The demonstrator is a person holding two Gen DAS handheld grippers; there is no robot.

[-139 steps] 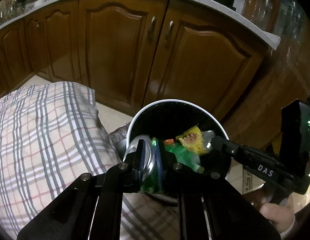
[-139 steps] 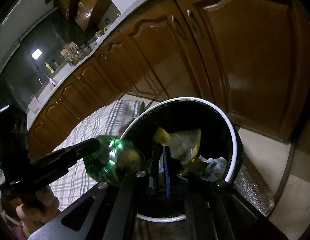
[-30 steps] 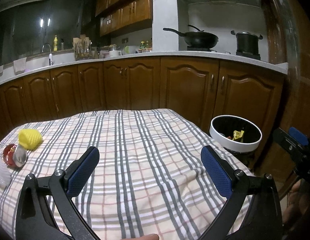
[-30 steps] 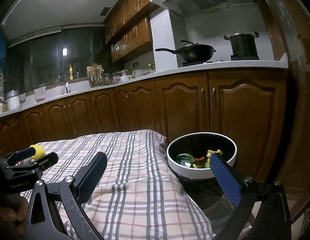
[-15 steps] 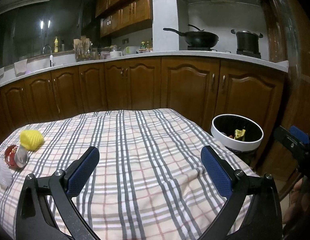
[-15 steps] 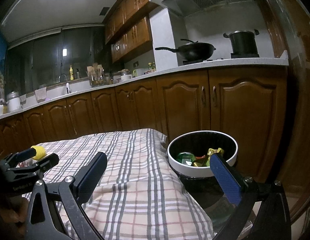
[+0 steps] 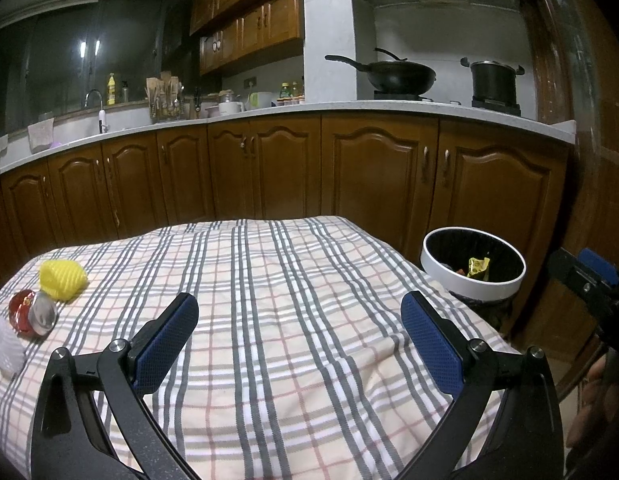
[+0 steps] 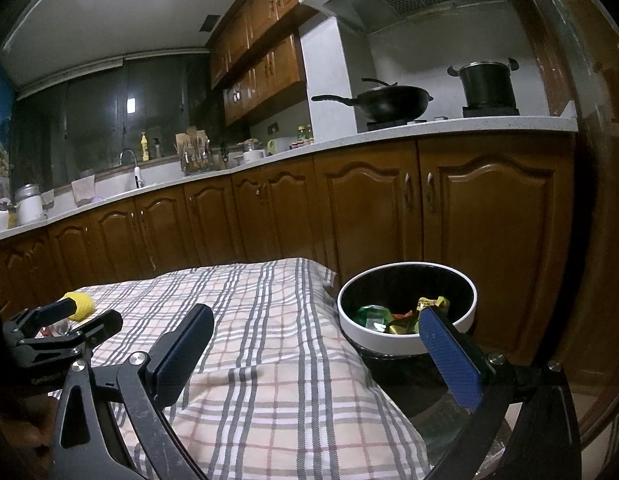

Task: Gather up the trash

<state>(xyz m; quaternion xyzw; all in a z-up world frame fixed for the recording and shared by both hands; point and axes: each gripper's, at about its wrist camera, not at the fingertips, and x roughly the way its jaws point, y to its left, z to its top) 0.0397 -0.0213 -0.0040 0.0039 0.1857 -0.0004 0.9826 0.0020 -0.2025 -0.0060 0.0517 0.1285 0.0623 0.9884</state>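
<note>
My left gripper (image 7: 299,312) is open and empty above the checked tablecloth (image 7: 269,288). My right gripper (image 8: 315,318) is open and empty at the table's right end. The white-rimmed black bin (image 7: 473,270) stands on the floor past the table's right edge, with wrappers inside; it also shows in the right wrist view (image 8: 407,306). At the table's far left lie a yellow foam net (image 7: 63,275), a crushed red can (image 7: 31,312) and a white foam net (image 7: 3,344). The left gripper also shows in the right wrist view (image 8: 75,320), in front of the yellow net (image 8: 81,304).
Brown kitchen cabinets (image 7: 269,176) with a white counter run behind the table. A wok (image 7: 393,74) and a pot (image 7: 493,78) sit on the stove. The right gripper's tip (image 7: 589,276) shows at the right edge of the left wrist view.
Both grippers, shut on trash over the bin 4.6 s ago, are now open, empty and drawn back over the table. In the last second the views barely shift.
</note>
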